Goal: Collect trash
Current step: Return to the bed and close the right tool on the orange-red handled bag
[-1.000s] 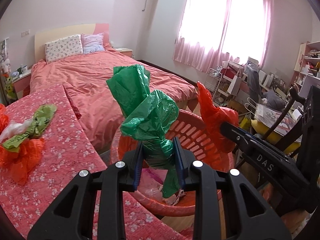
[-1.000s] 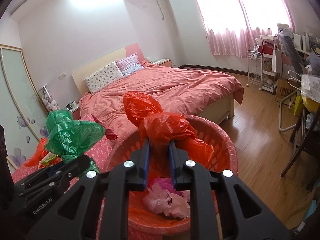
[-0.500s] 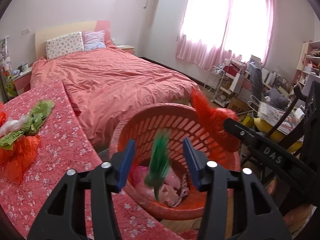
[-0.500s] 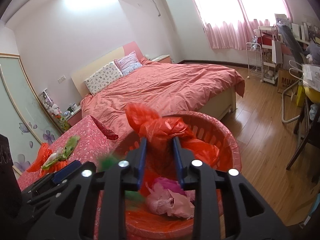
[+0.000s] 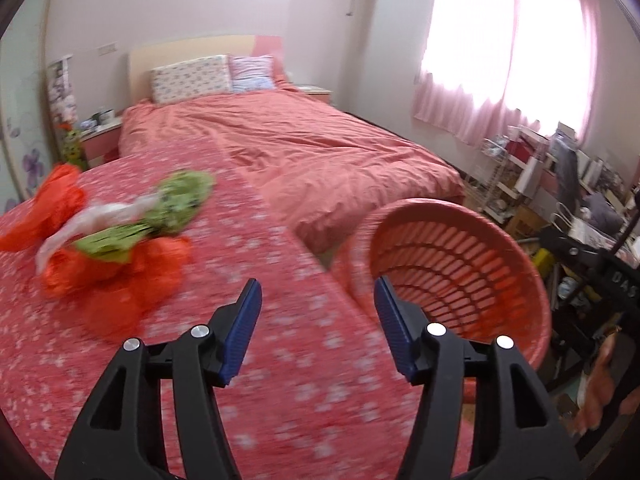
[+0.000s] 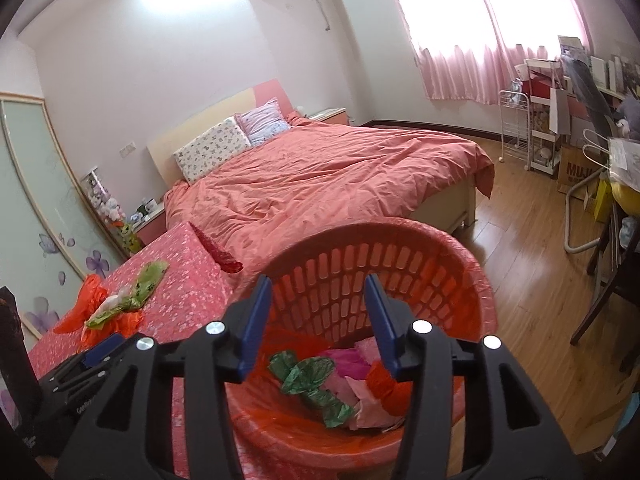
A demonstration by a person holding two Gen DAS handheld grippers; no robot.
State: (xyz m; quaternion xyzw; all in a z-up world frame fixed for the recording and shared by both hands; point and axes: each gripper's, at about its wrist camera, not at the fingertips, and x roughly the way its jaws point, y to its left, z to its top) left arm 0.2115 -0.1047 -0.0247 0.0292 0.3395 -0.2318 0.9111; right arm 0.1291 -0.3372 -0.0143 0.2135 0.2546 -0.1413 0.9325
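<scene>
Right wrist view: right gripper jaws opening, nothing between, hung over basket (drop spot); green bag lies inside. Left gripper opening, empty, aimed over floral table toward remaining bags beyond.

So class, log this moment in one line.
left tongs: opening, empty | right tongs: opening, empty | green bag: in basket | table pile: uncollected

Left gripper: angled downward, blue-padded jaws opening, nothing between them. Right gripper: angled downward, blue-padded jaws opening, nothing between them. Left gripper's body visible at near left of right wrist view.
</scene>
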